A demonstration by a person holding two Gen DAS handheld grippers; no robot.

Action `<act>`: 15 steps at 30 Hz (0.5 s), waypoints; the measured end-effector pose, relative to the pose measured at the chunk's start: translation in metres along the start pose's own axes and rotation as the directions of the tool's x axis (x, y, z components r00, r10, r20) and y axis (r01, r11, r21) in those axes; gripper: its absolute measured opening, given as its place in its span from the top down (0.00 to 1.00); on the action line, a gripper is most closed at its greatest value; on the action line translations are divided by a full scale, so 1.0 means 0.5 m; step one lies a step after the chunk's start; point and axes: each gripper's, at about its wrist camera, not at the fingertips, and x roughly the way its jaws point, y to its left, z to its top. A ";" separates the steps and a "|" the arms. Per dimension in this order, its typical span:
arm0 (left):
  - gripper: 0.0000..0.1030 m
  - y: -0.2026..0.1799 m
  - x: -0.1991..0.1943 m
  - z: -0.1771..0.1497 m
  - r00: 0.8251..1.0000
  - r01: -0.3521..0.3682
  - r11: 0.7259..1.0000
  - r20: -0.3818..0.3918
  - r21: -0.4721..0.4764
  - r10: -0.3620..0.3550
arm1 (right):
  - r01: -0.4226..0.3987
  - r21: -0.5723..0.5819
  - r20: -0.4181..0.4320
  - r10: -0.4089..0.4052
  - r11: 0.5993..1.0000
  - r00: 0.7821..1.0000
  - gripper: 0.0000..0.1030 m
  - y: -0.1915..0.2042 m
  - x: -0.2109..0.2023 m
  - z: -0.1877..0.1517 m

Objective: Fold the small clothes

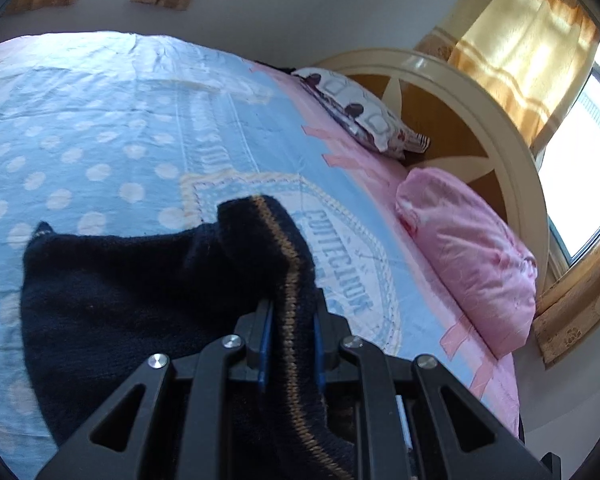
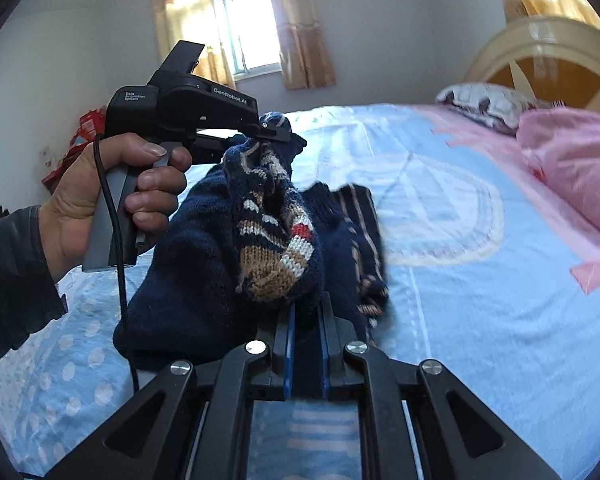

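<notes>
- Navy knit, with tan, white and red patterning — that is the sweater (image 2: 260, 240), the one garment in play, and it hangs in the air above the bed (image 2: 460, 280) instead of lying on it.
- The left gripper (image 1: 290, 320) has its jaws pressed in on a ribbed edge with a tan stripe running through it; the wool fills the narrow gap between the blue pads, so the claw is pinching cloth, not closed on nothing.
- The right gripper (image 2: 306, 320) is nipped almost shut on another bunch of the same sweater, a patterned fold bulging just past its tips.
- In the right wrist view the left gripper (image 2: 276, 132) shows from the side, above and beyond the sweater, a bare hand (image 2: 100, 200) wrapped round its grey handle with the trigger squeezed — likely the reason the grip stays firm.
- Two holds on separate edges suggest the garment is being carried or stretched out so it can be laid flat on the bed; held at a single point it would only dangle in a clump.
- From the left wrist view the body of the sweater droops left of the jaws, well clear of the pink pillow (image 1: 468, 256) and the patterned pillow (image 1: 364, 116) at the headboard (image 1: 480, 92) end of the bed.
- No neat crease shows yet, so the folding seems at an early stage; the open blue middle of the bed looks like the natural place to spread it.
</notes>
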 end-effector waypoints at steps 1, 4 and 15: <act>0.84 -0.003 0.011 -0.001 1.000 -0.006 1.000 -0.009 0.004 0.006 | -0.002 0.009 -0.007 0.002 1.000 1.000 0.92 -0.006 0.002 -0.002; 0.84 -0.011 0.037 -0.008 0.999 -0.012 1.000 -0.031 0.008 0.012 | -0.011 0.043 -0.028 0.012 0.999 1.000 0.92 -0.018 0.003 -0.009; 0.91 -0.039 0.086 -0.017 0.998 -0.013 0.999 -0.064 0.032 0.015 | 0.001 0.141 -0.087 0.011 0.990 0.996 0.95 -0.071 0.001 -0.035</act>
